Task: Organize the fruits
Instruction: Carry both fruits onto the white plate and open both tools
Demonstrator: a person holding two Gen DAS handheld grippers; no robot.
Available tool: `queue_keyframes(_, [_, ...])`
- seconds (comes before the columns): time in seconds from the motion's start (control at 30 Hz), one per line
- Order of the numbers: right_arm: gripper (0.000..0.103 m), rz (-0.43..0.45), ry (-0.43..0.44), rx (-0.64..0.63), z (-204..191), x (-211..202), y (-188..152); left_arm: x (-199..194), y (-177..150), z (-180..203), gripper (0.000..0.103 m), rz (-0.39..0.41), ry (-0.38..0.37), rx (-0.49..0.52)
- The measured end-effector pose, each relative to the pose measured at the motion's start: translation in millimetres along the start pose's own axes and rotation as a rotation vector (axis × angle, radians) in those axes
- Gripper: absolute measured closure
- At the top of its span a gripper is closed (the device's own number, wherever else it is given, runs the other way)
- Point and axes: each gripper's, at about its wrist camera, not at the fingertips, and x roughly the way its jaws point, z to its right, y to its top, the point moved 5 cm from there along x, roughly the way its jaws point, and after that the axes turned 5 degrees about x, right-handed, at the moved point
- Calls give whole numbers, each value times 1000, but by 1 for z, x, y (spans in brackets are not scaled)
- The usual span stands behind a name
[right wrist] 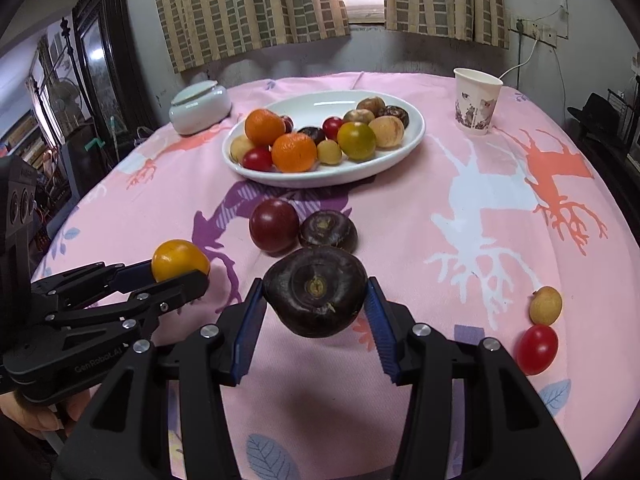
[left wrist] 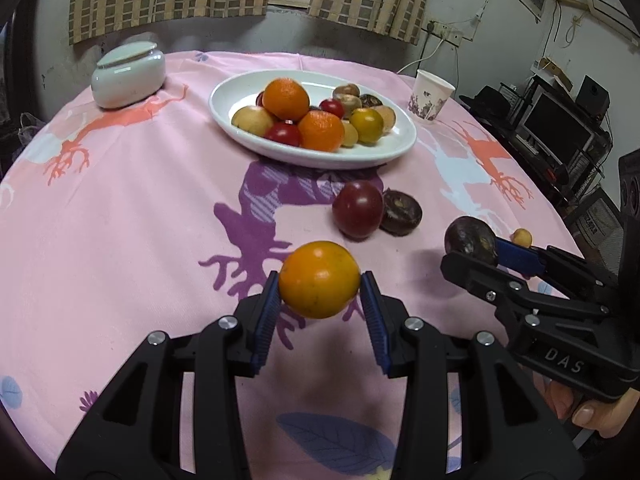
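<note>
Pink tablecloth (left wrist: pixel 140 200), left claw (left wrist: pixel 320 290) gripping orange fruit (left wrist: pixel 319 279), right claw (right wrist: pixel 316 300) gripping dark water chestnut (right wrist: pixel 315 291)

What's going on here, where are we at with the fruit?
Both grippers are loaded above the pink tablecloth. The left gripper holds a small orange-yellow round fruit; the right gripper holds a dark brown water chestnut. The white oval plate already carries a pile of fruit, and neither held piece is over it yet.
</note>
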Motion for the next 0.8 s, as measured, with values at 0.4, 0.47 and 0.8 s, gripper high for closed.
queue_keyframes(0.4, [52, 82, 17, -61, -4, -5, 63, -6, 86, -4, 62, 55, 26, 65])
queue_keyframes(0.47, [52, 89, 23, -73, -7, 4, 76, 2, 101, -8, 62, 56, 30, 63])
queue_keyframes(0.8, [52, 55, -20, -119, -8, 73, 108, 68, 164, -37, 62, 22, 73, 7])
